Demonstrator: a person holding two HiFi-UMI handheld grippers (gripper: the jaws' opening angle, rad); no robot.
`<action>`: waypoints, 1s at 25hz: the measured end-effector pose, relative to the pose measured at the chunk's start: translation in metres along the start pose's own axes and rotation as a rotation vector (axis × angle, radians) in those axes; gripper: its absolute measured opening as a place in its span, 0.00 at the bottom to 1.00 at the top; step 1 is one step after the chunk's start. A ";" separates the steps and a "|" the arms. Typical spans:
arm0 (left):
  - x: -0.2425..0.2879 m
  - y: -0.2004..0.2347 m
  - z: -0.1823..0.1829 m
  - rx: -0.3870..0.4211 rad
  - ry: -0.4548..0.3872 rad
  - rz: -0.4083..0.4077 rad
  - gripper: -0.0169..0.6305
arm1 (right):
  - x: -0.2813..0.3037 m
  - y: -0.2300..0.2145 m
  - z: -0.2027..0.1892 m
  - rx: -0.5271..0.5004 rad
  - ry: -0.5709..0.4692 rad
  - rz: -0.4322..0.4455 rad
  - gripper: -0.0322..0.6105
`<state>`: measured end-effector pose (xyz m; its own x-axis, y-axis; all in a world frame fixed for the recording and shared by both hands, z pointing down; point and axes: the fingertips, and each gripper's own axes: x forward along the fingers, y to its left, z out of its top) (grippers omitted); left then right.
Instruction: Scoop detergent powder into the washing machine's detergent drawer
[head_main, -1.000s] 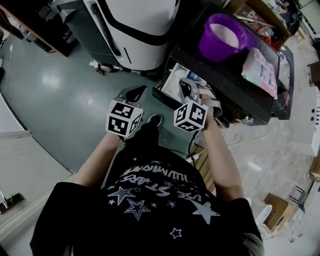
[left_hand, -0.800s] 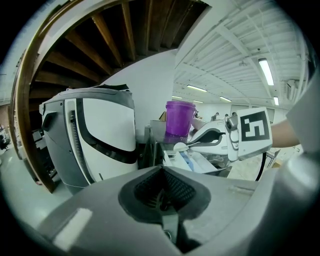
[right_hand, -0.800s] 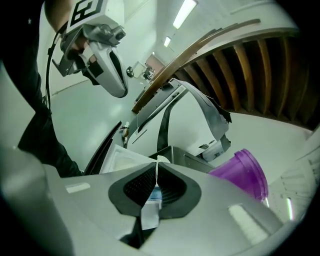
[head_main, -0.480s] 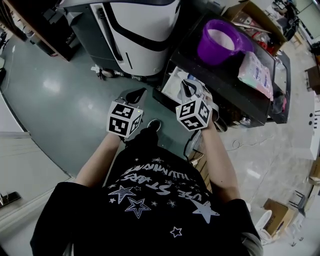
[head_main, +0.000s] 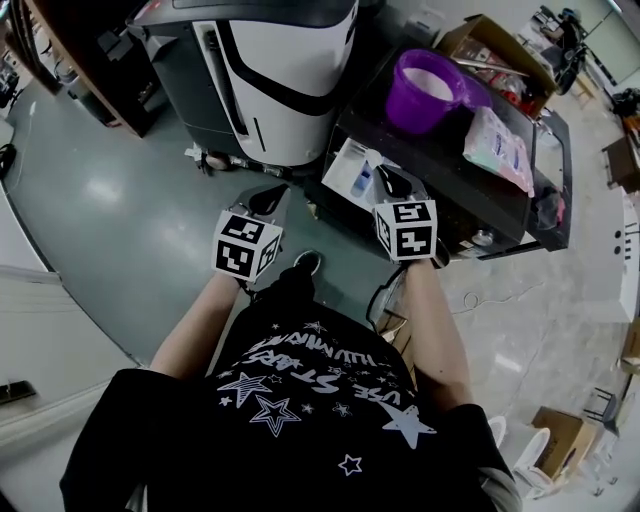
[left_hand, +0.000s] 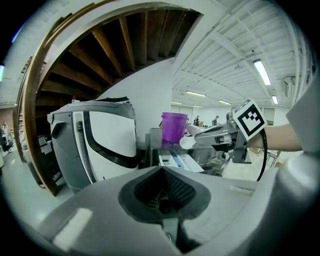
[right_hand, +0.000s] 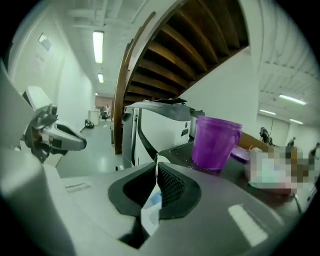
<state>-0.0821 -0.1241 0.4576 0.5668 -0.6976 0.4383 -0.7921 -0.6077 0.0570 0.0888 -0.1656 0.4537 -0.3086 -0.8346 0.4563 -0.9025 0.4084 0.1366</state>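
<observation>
Below, glossy grey floor (head_main: 110, 190); overhead, stairs (left_hand: 115, 45).

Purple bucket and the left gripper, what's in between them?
The open drawer sticks out between the left gripper and the bucket. The head view shows it best; the left gripper view has it just below the bucket.

Left gripper (head_main: 268, 198) fingers pressed together; right gripper (head_main: 388, 182) fingers pinch a scoop (right_hand: 150, 212).

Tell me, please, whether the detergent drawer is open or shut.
Open: the detergent drawer sticks out from the dark machine, its white compartments visible from above.
</observation>
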 end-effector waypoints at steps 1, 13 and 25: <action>-0.004 -0.003 0.000 0.004 -0.003 -0.001 0.03 | -0.007 0.000 -0.001 0.046 -0.014 0.004 0.11; -0.053 -0.058 -0.018 0.003 -0.005 -0.018 0.03 | -0.105 0.011 -0.009 0.515 -0.191 0.107 0.11; -0.054 -0.111 -0.045 0.041 0.078 -0.090 0.03 | -0.146 -0.003 -0.074 0.550 -0.142 0.031 0.11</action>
<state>-0.0352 -0.0017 0.4682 0.6142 -0.6091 0.5017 -0.7284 -0.6822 0.0634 0.1587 -0.0181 0.4516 -0.3401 -0.8825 0.3247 -0.9044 0.2124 -0.3700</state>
